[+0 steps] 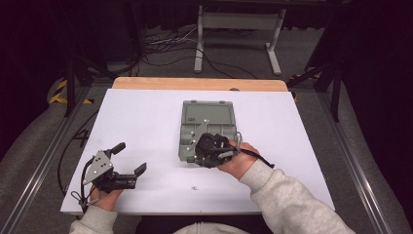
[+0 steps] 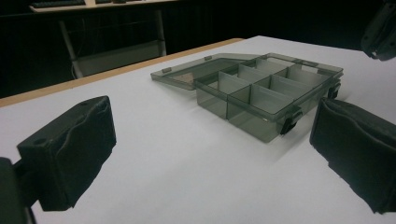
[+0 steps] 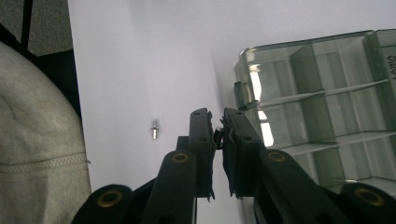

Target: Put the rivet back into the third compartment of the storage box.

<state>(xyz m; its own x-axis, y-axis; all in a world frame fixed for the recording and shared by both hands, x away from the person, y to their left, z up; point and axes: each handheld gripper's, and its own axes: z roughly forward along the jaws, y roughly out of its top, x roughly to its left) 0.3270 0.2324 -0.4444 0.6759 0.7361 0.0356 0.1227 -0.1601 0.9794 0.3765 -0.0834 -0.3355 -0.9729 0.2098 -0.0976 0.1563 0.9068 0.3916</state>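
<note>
A grey see-through compartment box [image 1: 207, 116] lies open in the middle of the white table [image 1: 146, 117], its lid flat toward the far side. Its empty compartments show in the left gripper view [image 2: 261, 93] and the right gripper view [image 3: 322, 112]. My right gripper [image 1: 196, 156] hovers at the box's near left corner. Its jaws are pressed nearly together [image 3: 217, 123] with a tiny part pinched between the tips. A small silver screw [image 3: 154, 129] lies on the table [image 1: 194, 186] near the front. My left gripper [image 1: 130, 158] rests at the front left, wide open and holding nothing [image 2: 210, 154].
A wooden strip [image 1: 199, 84] borders the table's far edge. Beyond it stand a white metal frame [image 1: 238, 22] and cables on the floor. A grey sleeve [image 3: 37, 140] lies close beside the right gripper. Bare white surface lies left of the box.
</note>
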